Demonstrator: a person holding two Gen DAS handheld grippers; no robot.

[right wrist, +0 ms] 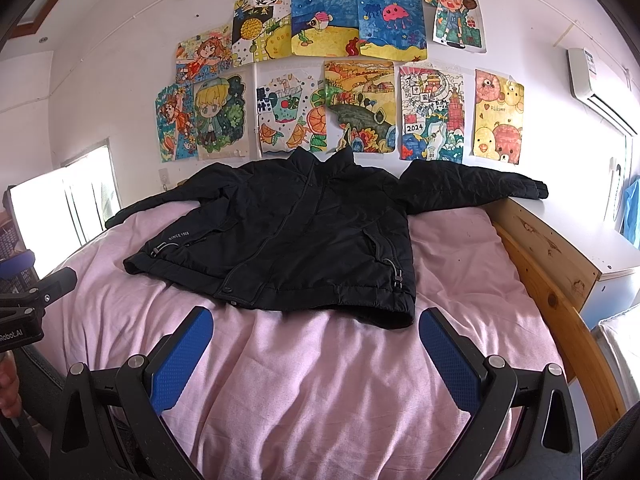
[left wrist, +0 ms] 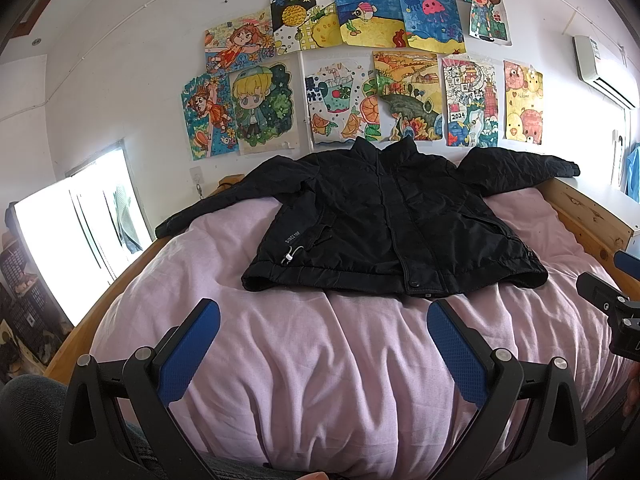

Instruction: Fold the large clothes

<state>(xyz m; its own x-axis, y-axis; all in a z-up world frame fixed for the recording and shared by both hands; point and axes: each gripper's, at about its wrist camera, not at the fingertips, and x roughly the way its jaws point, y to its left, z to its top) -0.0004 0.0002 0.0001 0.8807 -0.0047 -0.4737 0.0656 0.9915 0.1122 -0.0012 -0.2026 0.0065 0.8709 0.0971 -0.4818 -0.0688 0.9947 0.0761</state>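
Note:
A black padded jacket (left wrist: 384,224) lies flat and front up on the pink bed cover (left wrist: 320,360), zipped, collar toward the wall, both sleeves spread out sideways. It also shows in the right wrist view (right wrist: 288,240). My left gripper (left wrist: 324,320) is open and empty, held above the cover just short of the jacket's hem. My right gripper (right wrist: 316,328) is open and empty too, just short of the hem's right part. The right gripper's body shows at the left wrist view's right edge (left wrist: 612,308).
The bed has a wooden frame (right wrist: 560,292) along the right side, with a white cabinet top (right wrist: 580,224) beyond it. Children's drawings (right wrist: 340,76) cover the wall behind. A bright window (left wrist: 72,232) is at the left. An air conditioner (right wrist: 592,84) hangs high right.

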